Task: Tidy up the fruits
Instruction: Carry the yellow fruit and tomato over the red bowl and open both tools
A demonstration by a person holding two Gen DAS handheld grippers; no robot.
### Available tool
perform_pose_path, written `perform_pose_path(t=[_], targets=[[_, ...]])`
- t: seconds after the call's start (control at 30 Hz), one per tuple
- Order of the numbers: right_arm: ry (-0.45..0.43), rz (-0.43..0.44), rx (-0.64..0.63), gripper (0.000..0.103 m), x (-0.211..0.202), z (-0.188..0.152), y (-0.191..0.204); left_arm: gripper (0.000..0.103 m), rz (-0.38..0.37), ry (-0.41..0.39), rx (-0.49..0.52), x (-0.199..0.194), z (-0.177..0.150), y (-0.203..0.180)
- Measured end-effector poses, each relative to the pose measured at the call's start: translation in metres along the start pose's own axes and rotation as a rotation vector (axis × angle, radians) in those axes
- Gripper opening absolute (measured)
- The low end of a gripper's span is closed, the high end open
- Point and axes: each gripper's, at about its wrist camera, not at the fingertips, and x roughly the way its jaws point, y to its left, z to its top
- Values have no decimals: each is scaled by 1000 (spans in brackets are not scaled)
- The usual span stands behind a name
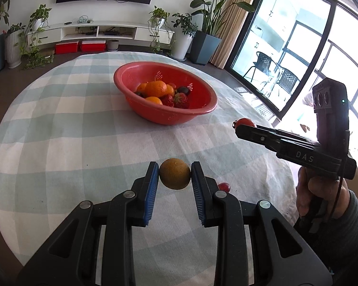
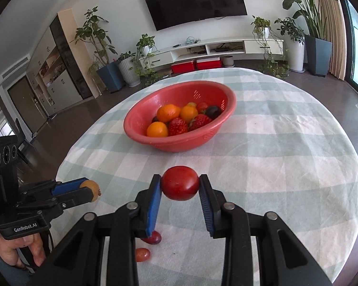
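The left gripper (image 1: 174, 174) pinches a brown round fruit (image 1: 174, 173) between its pads. The right gripper (image 2: 180, 183) clamps a cherry tomato (image 2: 180, 183), near the red colander (image 2: 179, 143).

At frame centre, the perforated red plastic colander (image 2: 179, 119) has a dull sheen. The worktop's checked cloth (image 2: 286, 155) is matt and creased. The tomato (image 2: 180, 183) is glossy; the brown fruit (image 1: 175, 173) matt, finely speckled.

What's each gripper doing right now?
Left gripper: shut on the round brown fruit.
Right gripper: shut on the red tomato.
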Motion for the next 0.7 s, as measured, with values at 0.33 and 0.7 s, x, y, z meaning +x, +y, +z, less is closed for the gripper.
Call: perform_pose_path(t=[0.33,0.7], targets=[[-65,2,-35,34,6,64,-8,26,35,-82,117,-3,80,-8],[-21,-6,-111,34,70,119,-3,26,41,-54,117,63,148,16]])
